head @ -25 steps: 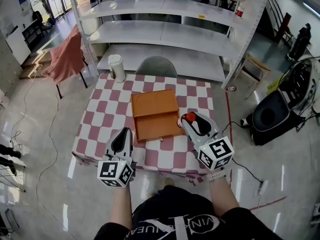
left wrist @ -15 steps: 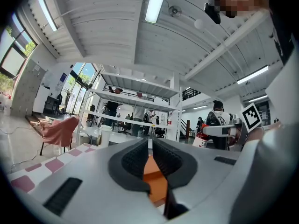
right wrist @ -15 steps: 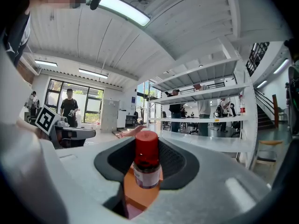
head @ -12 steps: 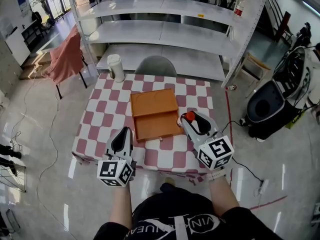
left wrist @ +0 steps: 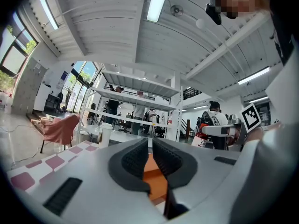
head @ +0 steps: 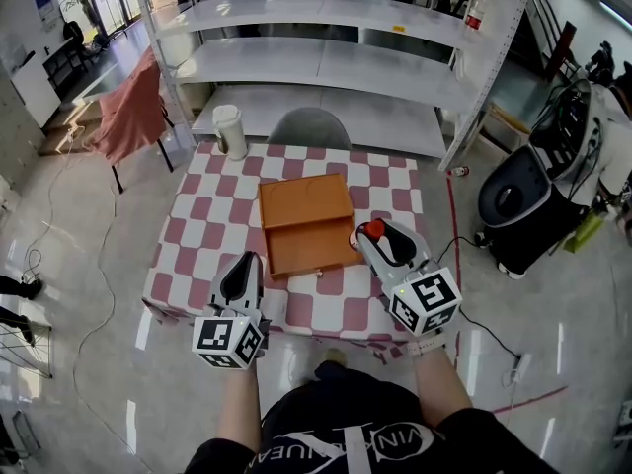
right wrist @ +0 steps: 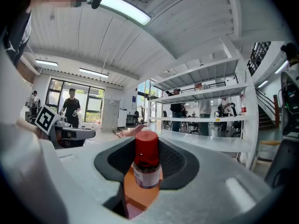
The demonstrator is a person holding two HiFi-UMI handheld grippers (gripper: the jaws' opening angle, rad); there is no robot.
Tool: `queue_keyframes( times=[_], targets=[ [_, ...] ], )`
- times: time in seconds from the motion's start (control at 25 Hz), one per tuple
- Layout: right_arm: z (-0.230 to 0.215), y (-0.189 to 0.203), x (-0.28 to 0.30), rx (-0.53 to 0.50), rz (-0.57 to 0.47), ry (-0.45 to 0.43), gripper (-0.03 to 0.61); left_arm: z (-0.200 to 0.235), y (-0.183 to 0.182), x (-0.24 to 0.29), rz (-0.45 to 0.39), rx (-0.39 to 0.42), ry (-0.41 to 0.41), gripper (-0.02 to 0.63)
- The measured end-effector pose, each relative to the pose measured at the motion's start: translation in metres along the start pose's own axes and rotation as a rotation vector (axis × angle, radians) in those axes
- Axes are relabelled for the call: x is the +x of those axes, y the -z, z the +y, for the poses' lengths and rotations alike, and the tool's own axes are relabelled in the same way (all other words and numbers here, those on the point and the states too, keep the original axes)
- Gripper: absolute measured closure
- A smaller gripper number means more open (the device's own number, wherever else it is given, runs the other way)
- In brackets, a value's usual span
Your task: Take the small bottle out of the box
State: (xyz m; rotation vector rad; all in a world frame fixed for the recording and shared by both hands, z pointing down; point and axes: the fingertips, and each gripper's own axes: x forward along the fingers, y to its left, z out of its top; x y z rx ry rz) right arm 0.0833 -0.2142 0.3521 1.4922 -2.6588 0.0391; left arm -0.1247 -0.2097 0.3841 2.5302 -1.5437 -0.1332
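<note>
Small bottle (right wrist: 146, 164), red cap up with a white label band below it, clamped upright between the pads of the right gripper (head: 380, 237), jaws about half spread and pressing on its body. Held just off the right edge of the box (head: 306, 220), clear of its tray, so judged already out. Box itself orange, lying open on the checked table (head: 212, 230), nothing else to be made out inside it. Left gripper (head: 242, 276) near the box's front left corner, pads drawn together to a thin slit, holding nothing, only the orange of the box showing through the slit.

Nothing changed around the box over the last second: same grip, same place for both grippers; only a dark rounded thing (head: 523, 205) on the floor far right of the box shifted. Reads as a pause with the lift done and only a setting-down left, if any.

Writing: label print on the bottle too small to read; black-and-white square markers on each gripper's cube, no letters; white lettering on the dark shirt (head: 351, 447) in front of the box, creased and not readable whole
</note>
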Motion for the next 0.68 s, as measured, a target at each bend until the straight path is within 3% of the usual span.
queue_keyframes(
  times=[0.68],
  targets=[
    [0.0003, 0.0015, 0.0011, 0.002, 0.009, 0.003, 0.432, 0.0016, 0.0006, 0.0017, 0.002, -0.008, 0.002, 0.581]
  ],
)
